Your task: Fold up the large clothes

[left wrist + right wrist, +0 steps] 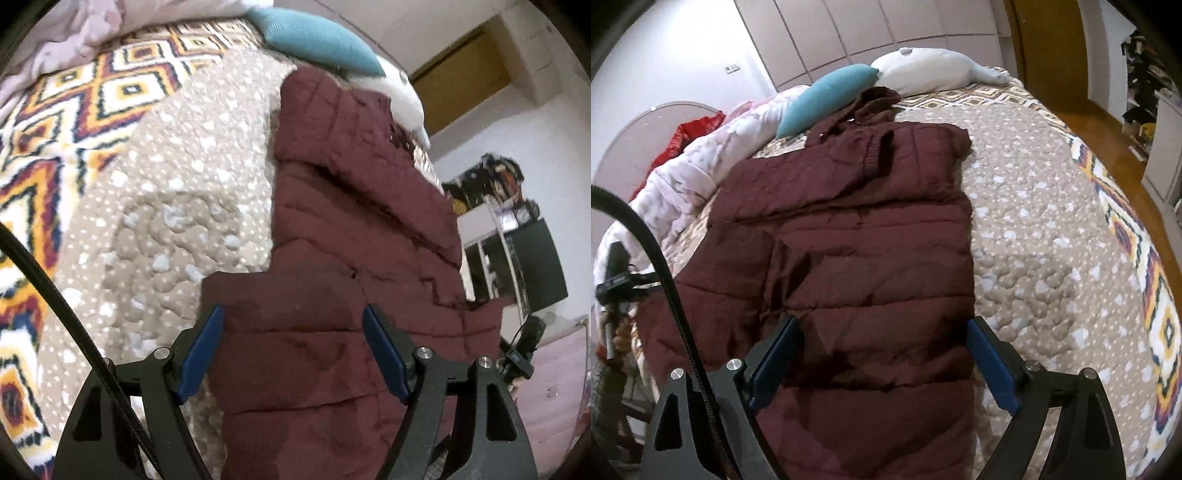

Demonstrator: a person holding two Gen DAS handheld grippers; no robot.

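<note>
I have a claw in each hand over the bed, and the maroon puffer jacket (849,236) lies flat on the beige dotted quilt (1034,236), its hood toward twelve o'clock near the teal pillow (827,96) and the white plush toy (934,70). Both sides look folded in already, so the jacket is a long narrow block; I judge I am at the step of taking the hem end to fold it up toward the hood.

My right claw (882,354) stands spread wide, blue pads clear of the cloth, the jacket's lower body between them but not pinched. My left claw (293,350) is also spread, hovering over the quilted fabric with nothing gripped; in its view the jacket runs from six o'clock up toward one o'clock.

The next move, as I see it, calls for dropping both claws to the hem corners near six o'clock, biting through the thick padding at matching spots, then lifting together so the block does not twist or spring open.

I can read no brand, label or writing anywhere; a dark device at nine o'clock in the right view bears marks too small to read.
</note>
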